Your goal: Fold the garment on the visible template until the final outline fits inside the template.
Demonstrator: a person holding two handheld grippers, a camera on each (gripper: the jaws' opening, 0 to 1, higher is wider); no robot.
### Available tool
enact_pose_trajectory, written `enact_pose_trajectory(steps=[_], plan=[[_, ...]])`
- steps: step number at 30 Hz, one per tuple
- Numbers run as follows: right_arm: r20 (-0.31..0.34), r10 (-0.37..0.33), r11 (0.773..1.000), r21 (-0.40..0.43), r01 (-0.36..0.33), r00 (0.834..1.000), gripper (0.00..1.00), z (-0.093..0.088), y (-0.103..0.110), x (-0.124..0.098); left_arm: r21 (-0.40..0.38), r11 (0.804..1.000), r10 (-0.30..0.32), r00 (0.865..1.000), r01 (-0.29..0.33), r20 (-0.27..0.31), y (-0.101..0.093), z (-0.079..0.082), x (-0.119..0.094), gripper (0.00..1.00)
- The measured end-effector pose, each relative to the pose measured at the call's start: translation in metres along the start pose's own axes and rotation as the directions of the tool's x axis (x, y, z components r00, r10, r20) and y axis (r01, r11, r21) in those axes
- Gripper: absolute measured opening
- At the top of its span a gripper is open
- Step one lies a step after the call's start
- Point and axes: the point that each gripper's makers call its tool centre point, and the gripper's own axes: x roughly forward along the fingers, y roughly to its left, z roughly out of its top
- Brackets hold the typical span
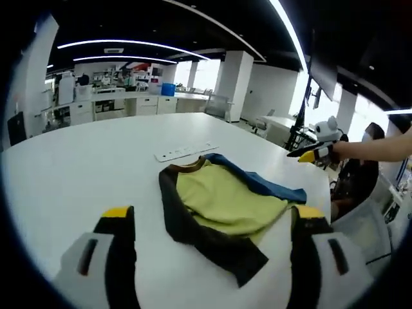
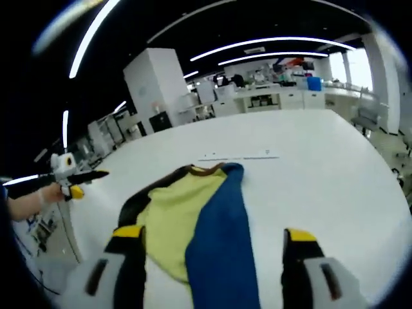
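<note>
Garment [image 1: 222, 206], yellow-green body with one dark and one blue sleeve, lies partly folded near the middle of the white surface [image 1: 84, 167], collar toward a thin white strip [image 1: 185, 152]. Left gripper [image 1: 212, 222] hovers over it, jaws spread wide, holding nothing. Right gripper [image 2: 212, 241] likewise, jaws wide apart and empty.

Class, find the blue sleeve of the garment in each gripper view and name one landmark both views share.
Left gripper view: the blue sleeve runs along the garment's far right edge, right of centre.
Right gripper view: it runs down the centre, between the jaws.
Shared landmark: the white strip on the table beyond the brown collar.
</note>
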Motion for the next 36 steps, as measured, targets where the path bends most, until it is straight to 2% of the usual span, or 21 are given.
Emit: enact_pose_trajectory(steps=[6, 12, 17, 20, 22, 27, 30, 34, 36], plan=[[-0.005, -0.059, 0.997, 0.044, 0.059, 0.998, 0.85, -0.023, -0.017, -0.034, -0.02, 1.0, 0.001, 1.0, -0.001, 0.019, -0.004, -0.002, -0.016, 0.97], [-0.023, -0.063, 0.995, 0.08, 0.064, 0.998, 0.83, -0.038, -0.032, -0.048, -0.023, 0.999, 0.032, 0.999, -0.031, 0.039, -0.012, 0.004, -0.028, 0.97], [-0.057, -0.061, 0.994, 0.092, 0.066, 0.997, 0.77, -0.053, -0.052, -0.059, -0.023, 0.998, 0.055, 0.997, -0.054, 0.054, -0.011, 0.008, -0.034, 0.96], [-0.092, -0.022, 0.988, 0.148, 0.036, 0.996, 0.6, -0.066, -0.045, -0.066, -0.028, 0.998, 0.064, 0.996, -0.062, 0.059, -0.013, 0.008, -0.036, 0.96], [-0.089, -0.043, 0.992, 0.113, 0.053, 0.995, 0.6, -0.073, -0.044, -0.069, -0.026, 0.998, 0.064, 0.996, -0.063, 0.058, -0.011, 0.009, -0.034, 0.96], [-0.131, -0.027, 0.984, 0.171, 0.049, 0.991, 0.53, -0.098, -0.052, -0.068, -0.03, 0.997, 0.066, 0.996, -0.064, 0.063, -0.01, 0.012, -0.032, 0.96], [-0.151, -0.003, 0.978, 0.206, 0.034, 0.988, 0.46, -0.111, -0.047, -0.067, -0.027, 0.998, 0.064, 0.996, -0.063, 0.061, -0.012, 0.012, -0.03, 0.96], [-0.209, -0.01, 0.98, 0.193, 0.051, 0.978, 0.4, -0.131, -0.048, -0.065, -0.029, 0.998, 0.051, 0.997, -0.049, 0.063, -0.02, 0.015, -0.028, 0.96], [-0.212, -0.009, 0.98, 0.194, 0.051, 0.977, 0.36, -0.135, -0.047, -0.064, -0.022, 0.999, 0.049, 0.997, -0.048, 0.057, -0.019, 0.013, -0.03, 0.96]])
